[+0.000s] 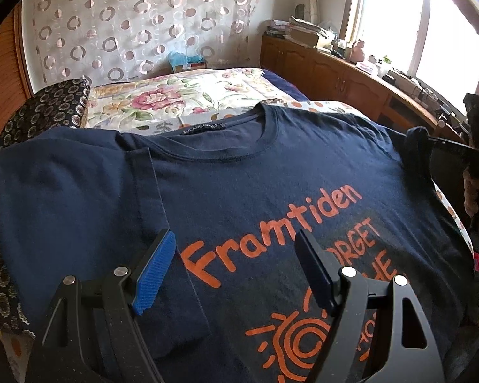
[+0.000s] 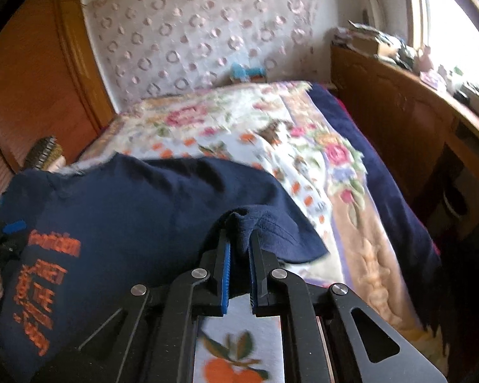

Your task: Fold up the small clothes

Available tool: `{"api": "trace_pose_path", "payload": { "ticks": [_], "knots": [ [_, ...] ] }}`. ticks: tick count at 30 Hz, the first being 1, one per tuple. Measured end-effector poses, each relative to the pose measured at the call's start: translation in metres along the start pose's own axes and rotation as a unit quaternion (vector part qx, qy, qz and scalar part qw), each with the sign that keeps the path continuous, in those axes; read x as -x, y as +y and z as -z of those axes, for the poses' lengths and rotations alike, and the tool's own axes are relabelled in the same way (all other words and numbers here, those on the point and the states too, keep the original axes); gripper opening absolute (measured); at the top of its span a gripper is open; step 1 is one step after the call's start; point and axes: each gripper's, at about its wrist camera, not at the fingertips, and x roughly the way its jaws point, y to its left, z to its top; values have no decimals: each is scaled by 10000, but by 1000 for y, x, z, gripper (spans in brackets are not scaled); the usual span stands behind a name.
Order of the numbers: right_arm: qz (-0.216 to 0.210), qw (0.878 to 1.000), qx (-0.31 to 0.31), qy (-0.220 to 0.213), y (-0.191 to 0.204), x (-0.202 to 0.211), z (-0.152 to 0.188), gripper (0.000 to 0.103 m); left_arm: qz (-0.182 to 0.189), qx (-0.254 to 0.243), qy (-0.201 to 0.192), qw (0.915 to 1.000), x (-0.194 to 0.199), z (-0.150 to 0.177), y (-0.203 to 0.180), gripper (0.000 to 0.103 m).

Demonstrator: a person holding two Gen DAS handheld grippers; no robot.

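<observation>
Right gripper point(image 2: 239, 239) clenched on navy T-shirt point(image 2: 127, 207) sleeve; left gripper point(image 1: 236, 255) released, hovering. Thin pinch may slip mid-fold.

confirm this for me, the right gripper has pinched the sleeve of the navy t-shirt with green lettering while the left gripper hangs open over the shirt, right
Almost. The lettering is orange, not green, as the left wrist view shows clearly. The rest holds: the right gripper is shut on the sleeve of the navy t-shirt, and the left gripper hangs open over it.
</observation>
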Motion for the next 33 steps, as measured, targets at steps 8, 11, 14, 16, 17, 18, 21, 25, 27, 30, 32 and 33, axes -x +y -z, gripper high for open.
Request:
{"api": "trace_pose_path", "payload": {
  "ticks": [8,11,14,16,17,18,21,25,27,30,32,33],
  "knots": [
    [-807,9951,562,-33,60,-2,6,9,-41,63,-135,9999,10,-3,6,78],
    [-1002,9913,810,254,83,-18,23,9,-50,88,-163,9998,12,-3,6,78],
    [-992,9885,962,615,97,-37,43,9,-48,91,-165,9998,12,-3,6,78],
    [-955,9874,1015,753,101,-45,55,16,-54,89,-164,9998,12,-3,6,78],
    [-986,9872,1015,738,101,-45,57,22,-50,93,-164,9998,12,-2,6,78],
    [-1023,9869,1010,728,101,-44,58,29,-48,94,-164,9998,12,-2,6,78],
    [-1025,9874,932,768,96,-39,56,33,-62,104,-178,9998,13,-2,6,78],
    [-937,9904,878,502,85,-17,38,33,-60,129,-201,9997,15,-3,9,78],
    [-877,9914,903,348,82,-7,28,33,-61,126,-199,9997,15,-4,8,78],
    [-662,9929,980,150,80,4,24,33,-56,133,-205,9997,15,-4,9,78],
    [-482,9944,930,169,75,0,27,33,-61,127,-202,9997,15,-4,8,78],
    [-384,9954,858,208,68,-6,28,33,-64,119,-202,9997,15,-4,8,78]
  ]
}}
